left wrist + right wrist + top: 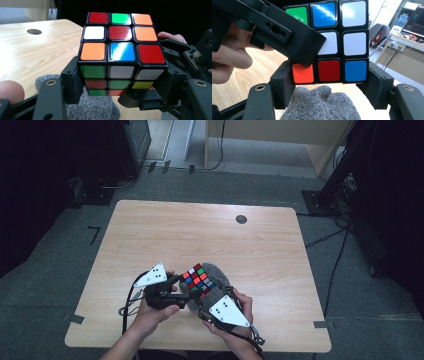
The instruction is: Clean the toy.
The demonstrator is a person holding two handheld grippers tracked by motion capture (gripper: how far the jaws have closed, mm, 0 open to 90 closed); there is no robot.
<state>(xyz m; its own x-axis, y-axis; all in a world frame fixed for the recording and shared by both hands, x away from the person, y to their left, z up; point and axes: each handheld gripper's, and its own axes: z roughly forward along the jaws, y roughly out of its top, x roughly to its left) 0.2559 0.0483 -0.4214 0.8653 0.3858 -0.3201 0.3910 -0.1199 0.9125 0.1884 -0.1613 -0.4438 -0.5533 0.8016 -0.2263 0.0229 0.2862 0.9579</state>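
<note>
Holding the scrambled cube [198,280] clear of the table [150,235], above a grey cloth [218,273], we clamp the left gripper [120,87] on its lower layers and the right gripper [329,85] on one layer, so that layer can turn.

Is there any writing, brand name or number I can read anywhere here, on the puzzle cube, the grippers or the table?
None can be read.
Puzzle cube: plain coloured stickers, no letters or logo.
Left gripper and right gripper: black parts with no readable marking; the grey plate bears only black dots.
Table: bare wood with a round hole.
Monitor in the right gripper view: lit lines, too small and blurred to read.
</note>
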